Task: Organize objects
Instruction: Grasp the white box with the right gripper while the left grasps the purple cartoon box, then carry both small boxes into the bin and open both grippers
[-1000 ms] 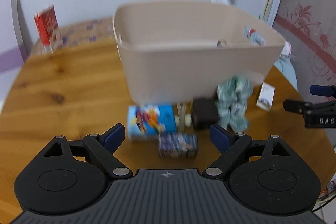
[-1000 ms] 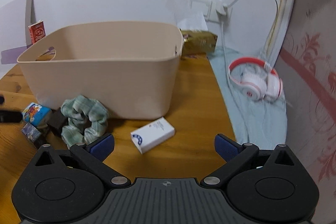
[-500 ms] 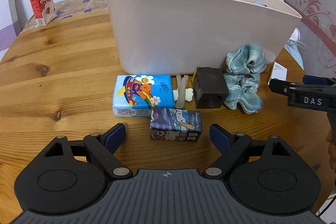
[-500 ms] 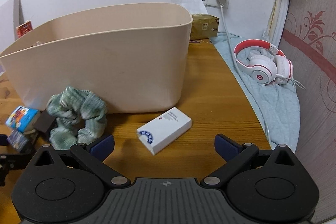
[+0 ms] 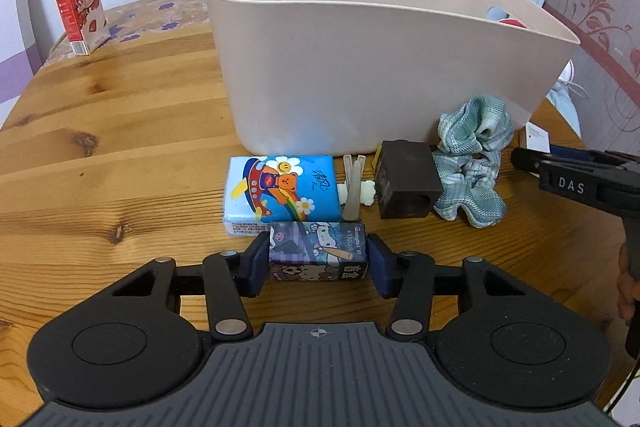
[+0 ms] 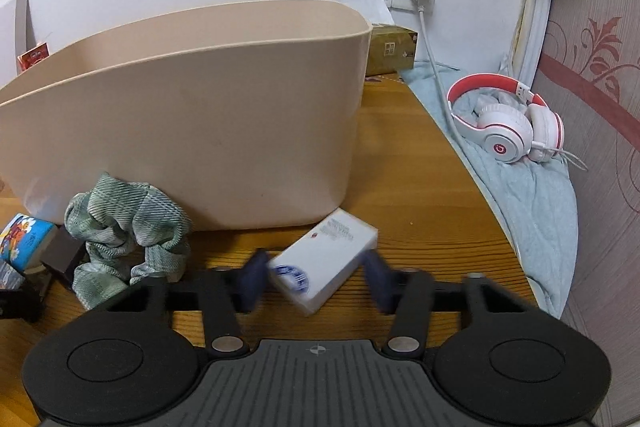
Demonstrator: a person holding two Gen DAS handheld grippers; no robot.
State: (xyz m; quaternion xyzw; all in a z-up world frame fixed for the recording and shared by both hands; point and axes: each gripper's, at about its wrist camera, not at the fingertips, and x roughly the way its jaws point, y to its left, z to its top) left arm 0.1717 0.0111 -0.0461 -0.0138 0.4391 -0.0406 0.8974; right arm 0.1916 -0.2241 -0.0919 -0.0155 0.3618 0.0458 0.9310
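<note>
We're closing the left gripper (image 5: 318, 264) on the cartoon box (image 5: 318, 251), lying crosswise before the bin (image 5: 360, 67), and the right gripper (image 6: 316, 281) around the diagonal white box (image 6: 324, 261).

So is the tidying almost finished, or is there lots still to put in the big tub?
Barely started. No item is visibly in the beige plastic tub. In hand: the left tool is closing on the small cartoon carton, the right tool around the white box. Left: blue tissue pack, dark brown box, green scrunchie.
</note>
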